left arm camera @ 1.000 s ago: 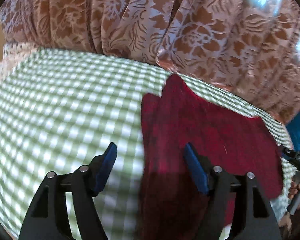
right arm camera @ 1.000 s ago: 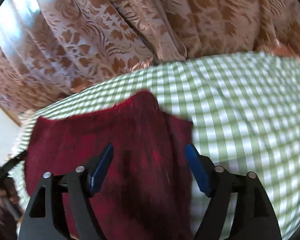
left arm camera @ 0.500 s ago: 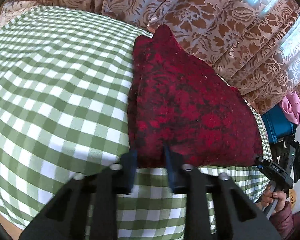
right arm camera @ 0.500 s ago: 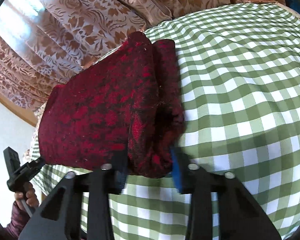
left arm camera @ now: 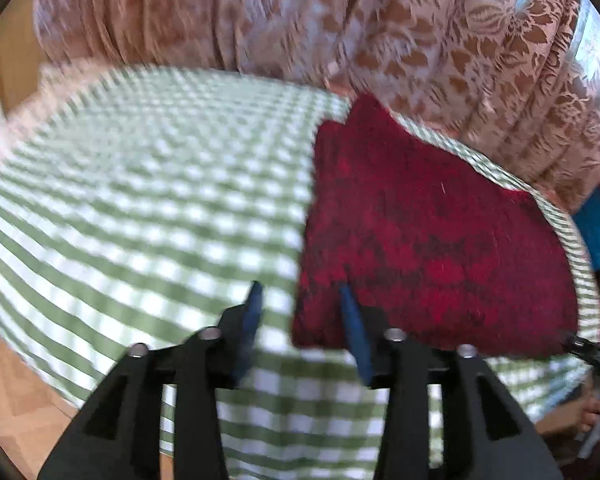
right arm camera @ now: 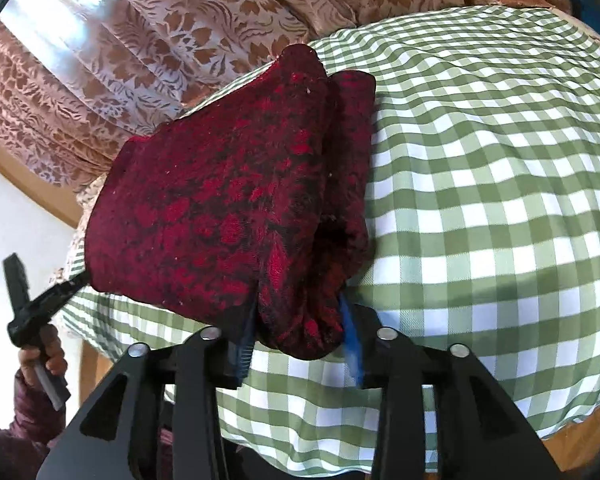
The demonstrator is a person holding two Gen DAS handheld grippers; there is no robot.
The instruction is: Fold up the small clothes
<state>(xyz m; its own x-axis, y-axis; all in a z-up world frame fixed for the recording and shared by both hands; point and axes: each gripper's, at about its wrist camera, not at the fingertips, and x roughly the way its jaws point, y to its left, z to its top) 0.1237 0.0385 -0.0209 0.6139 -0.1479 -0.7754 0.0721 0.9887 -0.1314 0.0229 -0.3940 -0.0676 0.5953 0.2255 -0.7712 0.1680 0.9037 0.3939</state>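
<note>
Here's the red cloth (left arm camera: pixel 428 240), a dark crimson piece with a black pattern, lying folded on the green checked tablecloth (left arm camera: pixel 160 208), its far end up by the patterned curtain (left arm camera: pixel 440 40) behind the table.

Left gripper (left arm camera: pixel 300 300) first: its jaws are opening, and the view is smeared with motion. The near left corner of the cloth sits in the gap, hard against the right-hand blue pad (left arm camera: pixel 352 320), while the left-hand pad stands clear over bare checks with tablecloth showing between it and the cloth. No squeeze there, so that corner is let go. Most of the cloth spreads out ahead and to the right of these jaws.

Over to the right gripper (right arm camera: pixel 298 312): its jaws are opening too. A rounded, bunched fold at the cloth's near right corner droops down between the two blue pads (right arm camera: pixel 350 324) and fills the gap edge to edge. The cloth touches both pads, yet the fold hangs loose and puffy rather than pinched flat; whether any pressure is left on it, I cannot tell for sure. The rest of the cloth runs away ahead and to the left of these jaws, a flat upper layer with a second layer peeking out along its right edge.

Low on the left in the right wrist view, a hand (right arm camera: pixel 40 356) grips the handle of the other gripper, its sleeve dark purple.
</note>
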